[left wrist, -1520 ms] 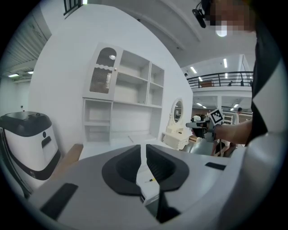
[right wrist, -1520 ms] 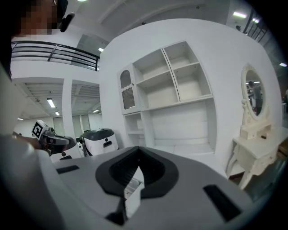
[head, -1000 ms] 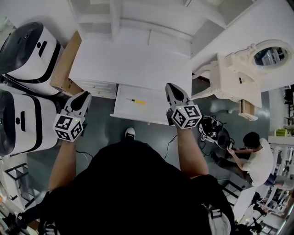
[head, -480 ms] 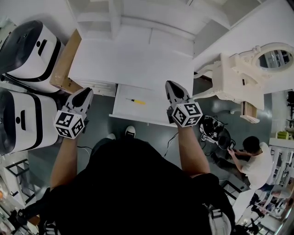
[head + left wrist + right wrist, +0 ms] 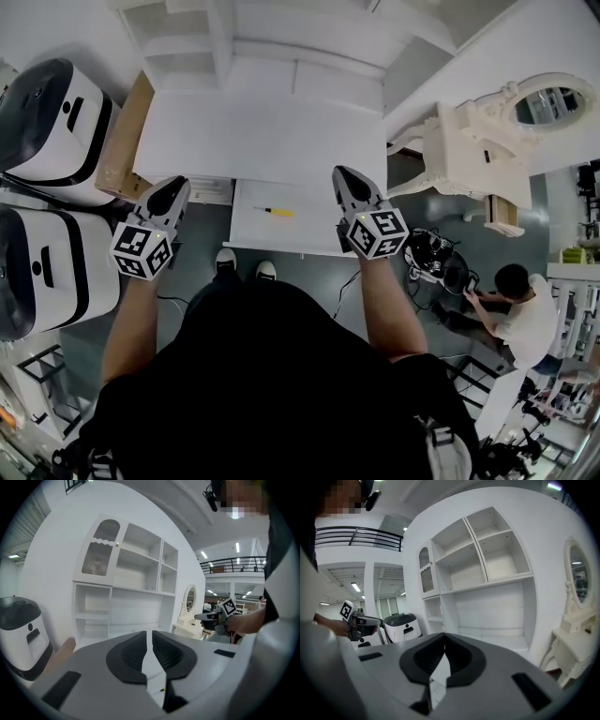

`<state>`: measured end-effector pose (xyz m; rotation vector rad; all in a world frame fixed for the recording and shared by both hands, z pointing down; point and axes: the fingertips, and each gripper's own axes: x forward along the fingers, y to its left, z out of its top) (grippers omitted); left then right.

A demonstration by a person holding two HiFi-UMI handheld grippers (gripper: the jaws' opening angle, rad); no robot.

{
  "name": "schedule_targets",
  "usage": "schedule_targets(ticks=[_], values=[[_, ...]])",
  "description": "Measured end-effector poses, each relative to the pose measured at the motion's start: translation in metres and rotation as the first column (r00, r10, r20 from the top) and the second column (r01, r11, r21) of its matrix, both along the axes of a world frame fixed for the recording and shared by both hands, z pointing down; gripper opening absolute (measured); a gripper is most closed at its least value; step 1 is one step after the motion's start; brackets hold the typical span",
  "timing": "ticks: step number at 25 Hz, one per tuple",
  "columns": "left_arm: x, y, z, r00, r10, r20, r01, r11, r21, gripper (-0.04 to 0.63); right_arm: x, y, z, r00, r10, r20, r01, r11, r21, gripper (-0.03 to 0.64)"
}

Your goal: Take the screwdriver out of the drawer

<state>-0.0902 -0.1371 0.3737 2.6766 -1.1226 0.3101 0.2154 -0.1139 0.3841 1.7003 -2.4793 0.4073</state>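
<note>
Left gripper (image 5: 175, 186): now slightly nearer the left side of the open drawer (image 5: 309, 227). Shoe (image 5: 225, 260): second one shows below the drawer (one earlier).

You are working in bright, even light from above: ceiling strip lights (image 5: 237, 546) show to the right of the white shelf unit (image 5: 126, 588) in the left gripper view. In the head view the desk top (image 5: 262, 131) just below that unit glares near pure white. Further from it, the floor (image 5: 199, 236) is dim and your torso (image 5: 272, 375) flat black. Straight lines bow away from the unit, and both gripper views end in black corners.
</note>
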Motion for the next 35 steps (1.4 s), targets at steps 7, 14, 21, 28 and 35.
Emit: schedule_targets(ticks=[7, 14, 21, 28, 35], values=[[0.003, -0.016, 0.002, 0.999, 0.051, 0.003, -0.051, 0.999, -0.007, 0.051, 0.003, -0.004, 0.002, 0.999, 0.05, 0.0, -0.05, 0.999, -0.008, 0.014], [0.001, -0.024, 0.009, 0.998, 0.063, -0.004, -0.063, 0.998, -0.022, 0.051, -0.004, -0.009, 0.019, 0.998, 0.03, -0.056, -0.032, 0.999, -0.044, 0.014], [0.006, -0.029, 0.029, 0.998, 0.064, 0.007, -0.063, 0.996, -0.059, 0.051, -0.018, -0.016, 0.089, 0.976, -0.106, -0.191, 0.073, 0.983, -0.171, 0.015], [0.008, -0.036, 0.053, 0.998, 0.06, 0.026, -0.057, 0.993, -0.102, 0.051, -0.031, -0.018, 0.173, 0.936, -0.239, -0.259, 0.151, 0.936, -0.319, 0.02], [0.0, -0.045, 0.075, 0.998, 0.053, 0.04, -0.048, 0.99, -0.133, 0.051, -0.054, -0.006, 0.258, 0.882, -0.39, -0.264, 0.235, 0.85, -0.472, 0.046]])
